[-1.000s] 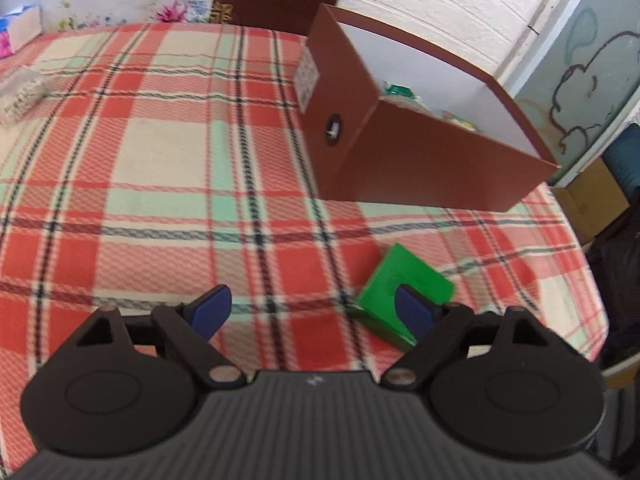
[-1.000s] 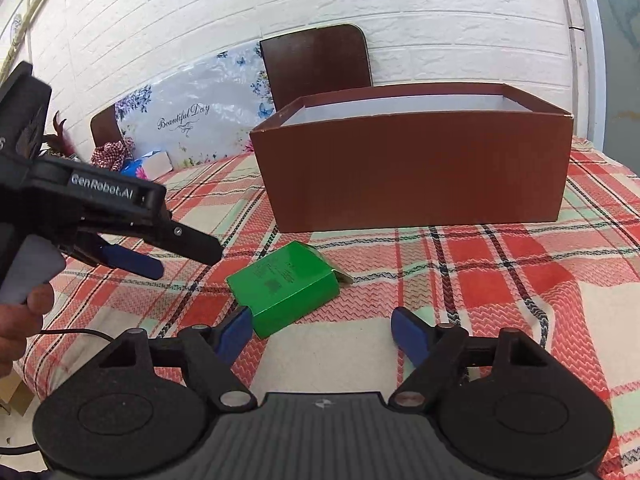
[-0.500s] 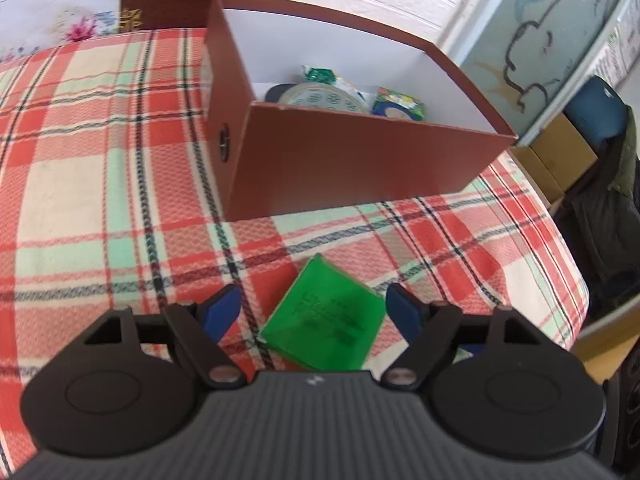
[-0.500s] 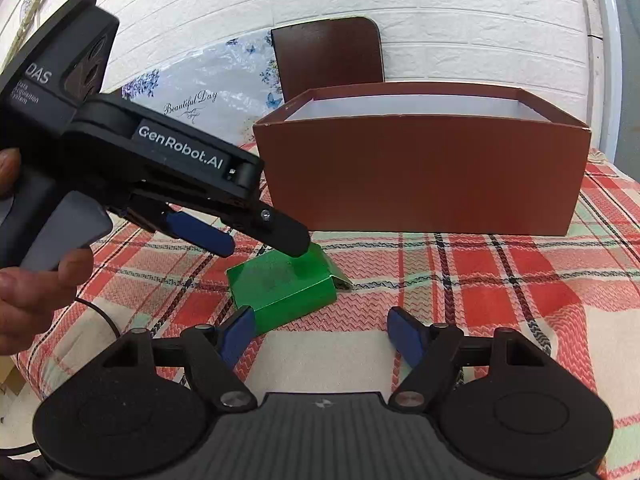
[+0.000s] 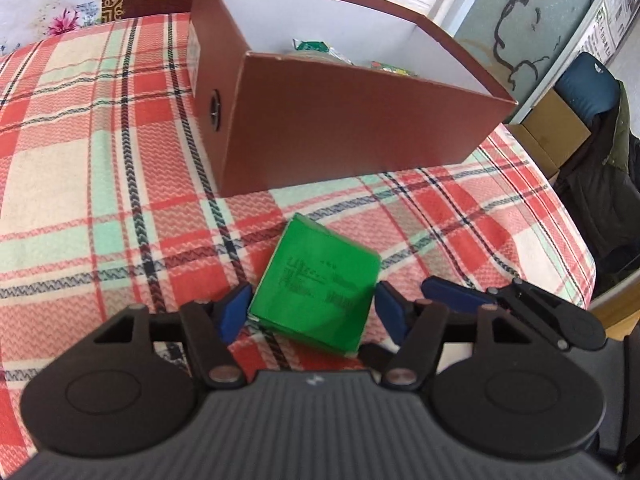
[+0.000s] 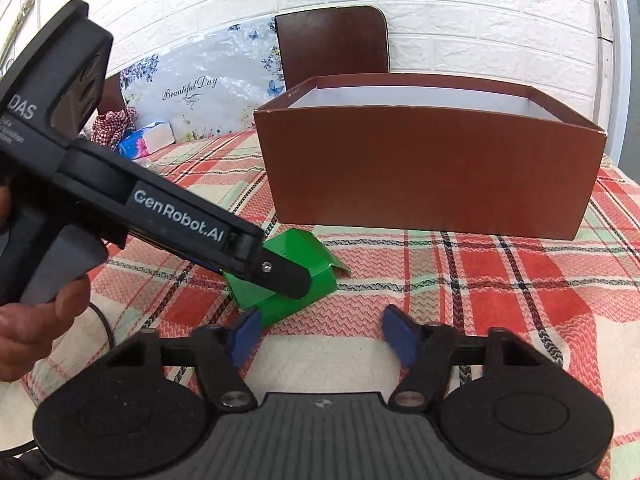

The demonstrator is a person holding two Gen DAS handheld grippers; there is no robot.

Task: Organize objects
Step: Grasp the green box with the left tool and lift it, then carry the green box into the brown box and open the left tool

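Observation:
A flat green box (image 5: 320, 284) lies on the plaid tablecloth in front of an open brown cardboard box (image 5: 352, 120). My left gripper (image 5: 311, 314) is open, with its blue fingertips on either side of the green box's near end. In the right wrist view the green box (image 6: 304, 256) sits partly behind the left gripper's body (image 6: 160, 208). My right gripper (image 6: 323, 336) is open and empty, just right of the green box. The brown box (image 6: 428, 176) holds several packets (image 5: 316, 48).
A dark wooden chair (image 6: 334, 44) stands behind the table. A floral panel (image 6: 200, 88) and a tissue box (image 6: 144, 140) are at the far left. The table's right edge (image 5: 576, 240) drops toward a cardboard box (image 5: 548, 132) and a blue chair (image 5: 588, 80).
My left gripper swung right and came down over the green box, which now sits between its open fingers. The right gripper stayed almost still.

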